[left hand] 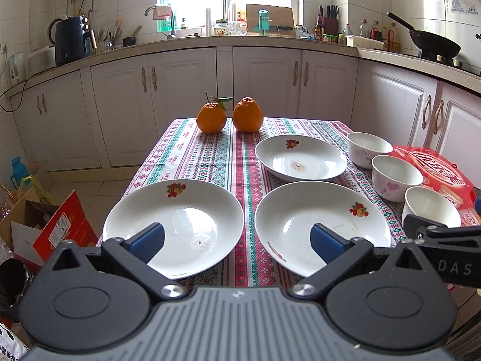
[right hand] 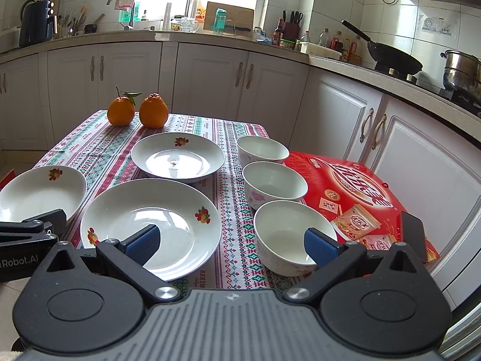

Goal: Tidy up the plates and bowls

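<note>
Three white plates with fruit prints lie apart on the patterned tablecloth: near left, near middle, far. Three white bowls with pink flowers stand in a row along the right side: far, middle, near. My left gripper is open and empty above the table's near edge, between the two near plates. My right gripper is open and empty between the middle plate and the near bowl.
Two oranges sit at the table's far edge. A red snack box lies right of the bowls, with a dark phone on it. Cardboard boxes stand on the floor at left. Kitchen cabinets run behind.
</note>
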Demonstrator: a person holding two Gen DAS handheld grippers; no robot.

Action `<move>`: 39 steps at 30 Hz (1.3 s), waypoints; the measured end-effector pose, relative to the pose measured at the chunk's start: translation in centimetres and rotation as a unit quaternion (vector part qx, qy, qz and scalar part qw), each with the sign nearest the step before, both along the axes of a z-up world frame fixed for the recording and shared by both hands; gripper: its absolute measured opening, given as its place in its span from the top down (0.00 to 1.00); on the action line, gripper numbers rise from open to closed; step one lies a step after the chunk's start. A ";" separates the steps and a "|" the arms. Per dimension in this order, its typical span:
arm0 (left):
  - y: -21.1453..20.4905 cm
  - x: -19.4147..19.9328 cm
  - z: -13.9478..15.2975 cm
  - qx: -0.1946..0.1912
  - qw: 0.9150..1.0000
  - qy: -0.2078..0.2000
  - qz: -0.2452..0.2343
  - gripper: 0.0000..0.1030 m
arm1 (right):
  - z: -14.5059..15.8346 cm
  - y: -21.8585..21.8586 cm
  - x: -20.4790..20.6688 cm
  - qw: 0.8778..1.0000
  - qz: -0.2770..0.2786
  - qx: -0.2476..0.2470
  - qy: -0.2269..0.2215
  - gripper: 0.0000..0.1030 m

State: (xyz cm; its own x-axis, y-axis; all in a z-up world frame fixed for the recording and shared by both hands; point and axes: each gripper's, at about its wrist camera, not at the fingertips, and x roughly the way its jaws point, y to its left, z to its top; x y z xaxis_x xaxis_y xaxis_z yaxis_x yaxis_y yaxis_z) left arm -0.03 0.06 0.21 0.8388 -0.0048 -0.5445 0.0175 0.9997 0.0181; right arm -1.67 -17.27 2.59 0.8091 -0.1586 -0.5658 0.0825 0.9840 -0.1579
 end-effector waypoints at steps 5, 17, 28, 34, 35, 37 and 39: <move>0.0 0.0 0.0 0.000 1.000 0.000 0.000 0.01 | -0.1 0.1 0.0 1.000 0.000 0.000 0.000 0.00; -0.2 -0.2 0.3 0.002 1.000 -0.002 0.000 0.01 | 0.1 -0.5 0.0 1.000 -0.001 -0.002 -0.002 0.00; -0.2 -0.2 0.4 0.004 1.000 -0.001 -0.001 0.01 | -0.1 -0.5 0.0 1.000 -0.002 -0.006 -0.002 0.00; 0.0 -0.2 0.3 0.002 1.000 -0.001 -0.003 0.01 | -0.2 -0.2 0.1 1.000 0.001 -0.007 -0.002 0.00; 0.0 -0.1 0.3 0.002 1.000 -0.001 -0.004 0.01 | -0.3 -0.1 0.2 1.000 0.003 -0.007 -0.002 0.00; 0.1 0.0 0.2 0.003 1.000 -0.002 -0.005 0.01 | -0.2 0.0 0.4 1.000 0.007 -0.009 -0.001 0.00; 0.3 0.0 0.2 0.004 1.000 -0.006 -0.008 0.01 | -0.2 0.1 0.5 1.000 0.012 -0.009 -0.002 0.00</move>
